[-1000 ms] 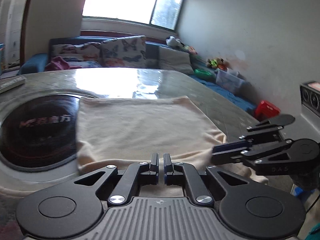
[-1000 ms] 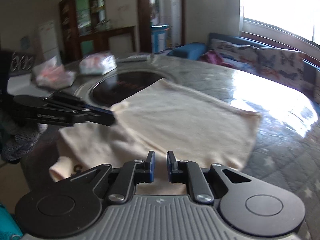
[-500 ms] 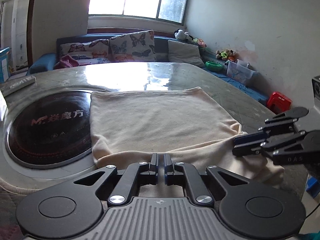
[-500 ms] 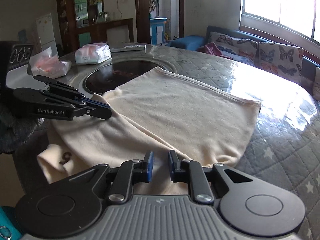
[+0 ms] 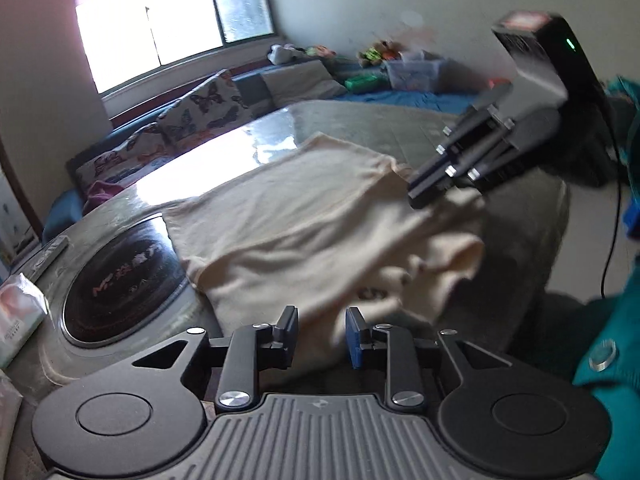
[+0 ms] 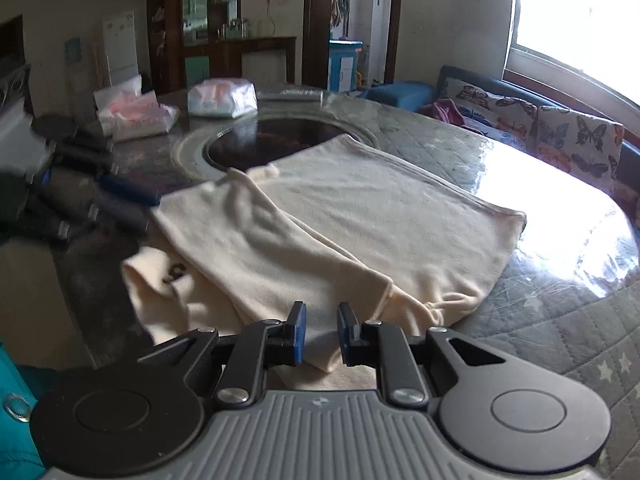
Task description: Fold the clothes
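On table [image 6: 560, 320], folded cream garment [image 6: 360, 216]

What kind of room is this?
Most likely a home's living and dining room: a sofa with butterfly cushions under the window, a dining table with an inset cooktop, and a fridge.

We are in a lived-in home, in a room that joins sitting and dining space. A blue sofa [image 6: 516, 92] with butterfly-print cushions [image 6: 576, 136] runs under a wide window [image 5: 172, 28]. The big counter [image 6: 460, 152] wears a quilted cover under clear plastic and has a dark round cooktop [image 6: 280, 140] set in its middle. Behind it we see a dark wooden cabinet [image 6: 212, 36] with glass doors, a white fridge [image 6: 119, 46] and an open doorway [image 6: 352, 20]. Soft toys [image 5: 376, 50] and a plastic storage box [image 5: 416, 74] sit along the far wall.
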{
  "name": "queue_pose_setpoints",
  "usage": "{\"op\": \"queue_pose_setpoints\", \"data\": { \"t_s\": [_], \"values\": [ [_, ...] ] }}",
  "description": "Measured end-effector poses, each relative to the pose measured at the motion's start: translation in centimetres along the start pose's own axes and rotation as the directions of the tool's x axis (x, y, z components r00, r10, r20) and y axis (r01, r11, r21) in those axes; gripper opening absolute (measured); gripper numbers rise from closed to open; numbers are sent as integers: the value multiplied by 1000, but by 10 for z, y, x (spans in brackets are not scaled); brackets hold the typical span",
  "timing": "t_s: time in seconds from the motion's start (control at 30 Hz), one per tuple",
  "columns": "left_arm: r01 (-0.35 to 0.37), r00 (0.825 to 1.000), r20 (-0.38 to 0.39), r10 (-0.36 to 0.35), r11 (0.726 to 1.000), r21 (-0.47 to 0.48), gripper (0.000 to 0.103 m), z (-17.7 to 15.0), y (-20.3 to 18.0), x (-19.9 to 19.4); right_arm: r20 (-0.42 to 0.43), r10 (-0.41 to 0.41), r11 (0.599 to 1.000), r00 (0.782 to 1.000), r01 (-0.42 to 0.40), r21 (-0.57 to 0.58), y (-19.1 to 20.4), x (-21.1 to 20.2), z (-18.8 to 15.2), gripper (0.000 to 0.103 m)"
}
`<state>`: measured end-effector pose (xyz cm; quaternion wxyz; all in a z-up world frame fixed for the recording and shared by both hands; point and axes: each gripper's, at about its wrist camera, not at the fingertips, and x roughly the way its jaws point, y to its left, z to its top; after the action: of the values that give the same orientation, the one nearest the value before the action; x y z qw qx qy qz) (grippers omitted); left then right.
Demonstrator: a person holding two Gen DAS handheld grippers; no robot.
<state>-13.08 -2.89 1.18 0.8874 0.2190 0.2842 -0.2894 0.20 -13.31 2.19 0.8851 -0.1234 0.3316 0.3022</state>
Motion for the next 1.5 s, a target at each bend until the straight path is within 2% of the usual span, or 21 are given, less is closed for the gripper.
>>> {"op": "queue_pose_setpoints", "data": {
  "t_s": [0.13,0.23,0.3,0.47,0.57,0.67,0.7,0.8,0.87,0.9,0.97,1.0,1.1,1.13,1.23,1.3,1.37,1.43,1.47,1.5],
  "values": [
    [-47,999,20,46,996,76,29,-3,-16,6,8,25,1000,1000,-24,-20,10,7,4,16],
    [-65,998,34,61,990,122,31,-6,-19,6,-22,25,999,999,-26,-28,12,16,3,17],
    [-65,998,35,60,987,148,35,-9,-19,3,-25,28,999,999,-29,-19,11,13,1,17],
    [-55,998,40,47,970,235,38,-15,-29,11,-41,29,999,999,-30,-14,9,8,-2,19],
    [-56,997,68,40,966,253,38,-15,-35,19,-41,24,999,999,-25,-26,11,2,-2,20],
    [-39,996,90,17,969,243,36,-11,-37,25,-36,9,999,999,-10,-45,12,-7,-2,21],
    [-37,995,96,14,969,245,27,-10,-37,27,-34,2,999,999,-4,-54,12,-11,-2,24],
    [-26,993,117,-2,972,235,11,-4,-34,28,-33,-9,996,999,7,-87,14,-23,-4,28],
    [-22,991,131,-3,982,190,10,3,-25,29,-34,-15,992,999,11,-127,16,-29,-6,34],
    [-12,991,136,-8,989,150,10,8,-18,29,-35,-19,989,999,13,-147,18,-32,-8,41],
    [3,990,143,-14,997,77,9,17,-3,30,-41,-8,980,999,0,-200,22,-38,-13,43],
    [11,989,147,-18,999,44,9,22,4,32,-45,-5,974,999,-5,-227,26,-40,-15,45],
    [45,988,147,-40,999,-27,9,33,21,39,-39,7,955,999,-19,-297,35,-38,-20,57],
    [49,988,145,-44,998,-33,9,34,23,41,-36,9,947,999,-20,-320,38,-37,-22,57],
    [65,989,138,-57,997,-53,9,39,29,47,-5,1,939,1000,-3,-345,42,-26,-21,57],
    [76,989,128,-67,995,-62,9,37,30,47,0,15,941,1000,-14,-338,40,-16,-18,52],
    [85,989,124,-76,994,-63,9,33,29,46,-10,26,948,1000,-28,-318,37,-4,-14,43],
    [81,990,116,-73,995,-64,13,29,26,45,-21,31,957,999,-36,-289,31,3,-11,29],
    [76,991,115,-69,995,-57,13,26,24,43,-26,34,961,999,-39,-275,28,7,-9,27],
    [69,991,115,-64,997,-43,14,23,21,41,-26,39,966,999,-44,-255,26,6,-7,19]
  ]
}}
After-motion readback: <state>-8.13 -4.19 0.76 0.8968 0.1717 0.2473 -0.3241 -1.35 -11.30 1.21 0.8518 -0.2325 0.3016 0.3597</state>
